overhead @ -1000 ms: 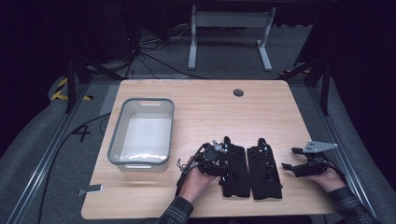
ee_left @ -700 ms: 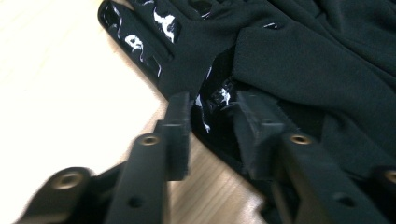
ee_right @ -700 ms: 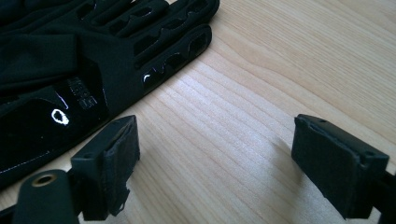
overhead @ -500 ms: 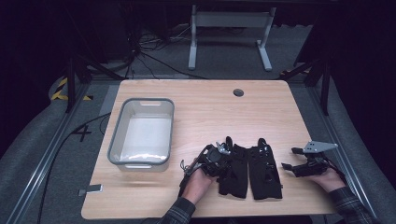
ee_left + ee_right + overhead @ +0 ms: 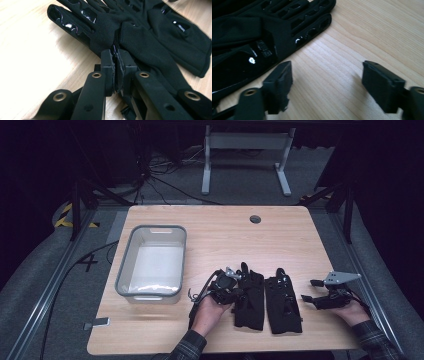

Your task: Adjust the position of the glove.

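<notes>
Two black gloves lie side by side near the table's front edge, fingers pointing away from me. My left gripper (image 5: 239, 291) is shut on the left glove (image 5: 251, 301) at its left edge. In the left gripper view, the jaws pinch a fold of this glove's fabric (image 5: 140, 42) at my left gripper (image 5: 116, 55), near the base of a finger. The right glove (image 5: 283, 304) lies flat. To its right, my right gripper (image 5: 308, 290) stands open with bare wood between its jaws. In the right gripper view, the right glove (image 5: 262, 32) lies left of my right gripper (image 5: 329, 82).
A clear plastic bin with a grey rim (image 5: 120, 270) stands on the left of the wooden table (image 5: 225, 235). A round cable hole (image 5: 255, 219) is near the back edge. A small grey tag (image 5: 97, 323) lies at the front left corner.
The left glove has shifted and turned slightly under my left gripper, which has edged a little to the left. The right hand and right glove have stayed still.
</notes>
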Tool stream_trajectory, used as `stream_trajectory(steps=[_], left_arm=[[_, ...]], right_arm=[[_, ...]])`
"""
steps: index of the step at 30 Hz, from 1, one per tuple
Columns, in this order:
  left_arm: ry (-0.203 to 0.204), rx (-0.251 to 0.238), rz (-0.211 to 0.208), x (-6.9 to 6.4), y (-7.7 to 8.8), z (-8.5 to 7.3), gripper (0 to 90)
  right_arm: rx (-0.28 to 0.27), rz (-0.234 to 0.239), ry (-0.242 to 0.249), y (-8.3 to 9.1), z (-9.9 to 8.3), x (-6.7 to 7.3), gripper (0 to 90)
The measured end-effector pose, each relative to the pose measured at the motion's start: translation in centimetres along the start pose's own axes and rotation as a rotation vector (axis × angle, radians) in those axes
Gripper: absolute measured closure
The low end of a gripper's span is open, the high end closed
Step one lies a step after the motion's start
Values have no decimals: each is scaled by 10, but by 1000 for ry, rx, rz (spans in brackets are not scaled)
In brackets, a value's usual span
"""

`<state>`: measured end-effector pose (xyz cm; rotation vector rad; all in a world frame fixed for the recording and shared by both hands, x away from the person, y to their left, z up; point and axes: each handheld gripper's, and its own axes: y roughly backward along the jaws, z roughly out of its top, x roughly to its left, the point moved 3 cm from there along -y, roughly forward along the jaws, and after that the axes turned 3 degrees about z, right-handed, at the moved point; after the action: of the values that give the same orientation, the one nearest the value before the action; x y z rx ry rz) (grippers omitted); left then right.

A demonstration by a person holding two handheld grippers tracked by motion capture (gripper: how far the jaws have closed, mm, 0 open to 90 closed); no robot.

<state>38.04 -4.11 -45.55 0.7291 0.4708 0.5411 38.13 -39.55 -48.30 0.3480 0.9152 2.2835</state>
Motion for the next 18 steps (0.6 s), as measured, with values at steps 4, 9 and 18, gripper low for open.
stream_trajectory(steps=[4, 9, 18], left_arm=[[9, 2, -9, 2, 2, 1, 844], [15, 12, -12, 3, 1, 1, 844], [17, 31, -13, 3, 0, 0, 843]], right_arm=[[-20, 53, 22, 7, 7, 9, 565], [-22, 153, 62, 6, 14, 28, 792], [40, 246, 112, -5, 16, 48, 899]])
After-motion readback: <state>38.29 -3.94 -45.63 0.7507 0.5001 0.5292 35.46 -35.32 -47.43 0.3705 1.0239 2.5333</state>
